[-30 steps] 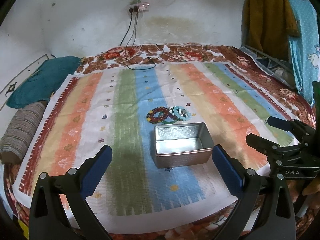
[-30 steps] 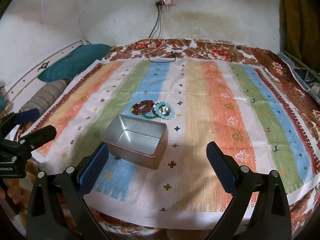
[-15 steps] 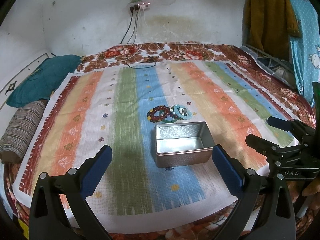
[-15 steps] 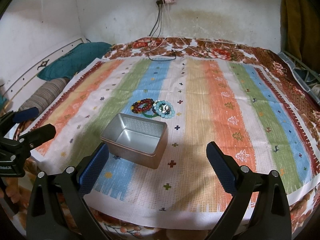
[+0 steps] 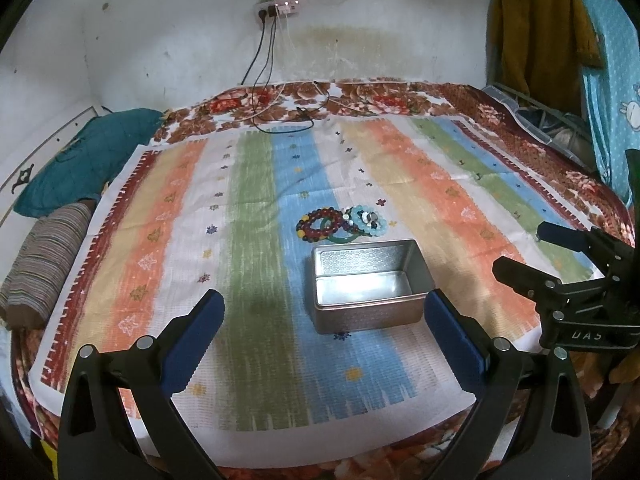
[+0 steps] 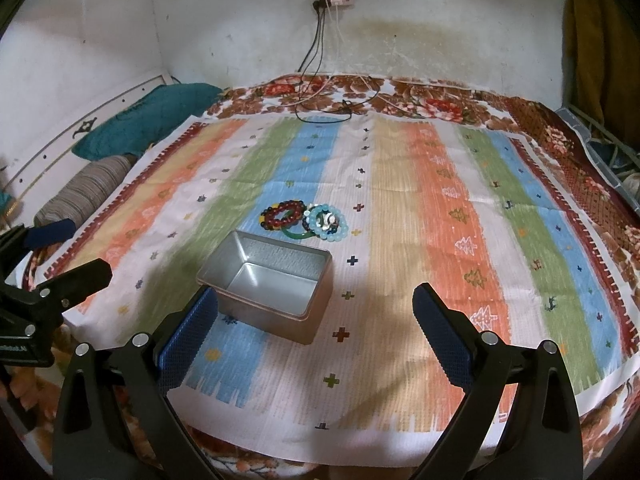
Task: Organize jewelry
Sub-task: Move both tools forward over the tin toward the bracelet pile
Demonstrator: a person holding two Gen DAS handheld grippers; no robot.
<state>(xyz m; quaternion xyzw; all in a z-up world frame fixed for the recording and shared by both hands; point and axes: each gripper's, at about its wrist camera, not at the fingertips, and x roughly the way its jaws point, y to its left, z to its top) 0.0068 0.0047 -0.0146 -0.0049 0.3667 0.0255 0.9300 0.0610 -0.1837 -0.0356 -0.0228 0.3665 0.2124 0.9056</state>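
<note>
Shiny embossed metal tin (image 5: 368,284), glossy beaded bracelets (image 5: 342,222), matt woven cloth (image 5: 256,208).

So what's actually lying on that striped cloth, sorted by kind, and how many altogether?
Beaded bracelets: 2, dark red beaded bracelet and pale blue beaded bracelet
Green bangle: 1
Open metal tin: 1, nothing inside
Total: 4, though the heaped pile may hide another strand.

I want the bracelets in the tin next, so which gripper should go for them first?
Probably the left gripper: in its view the bracelets and tin lie nearly straight ahead between its open fingers. The right gripper, also open, sees them off to its left.
</note>
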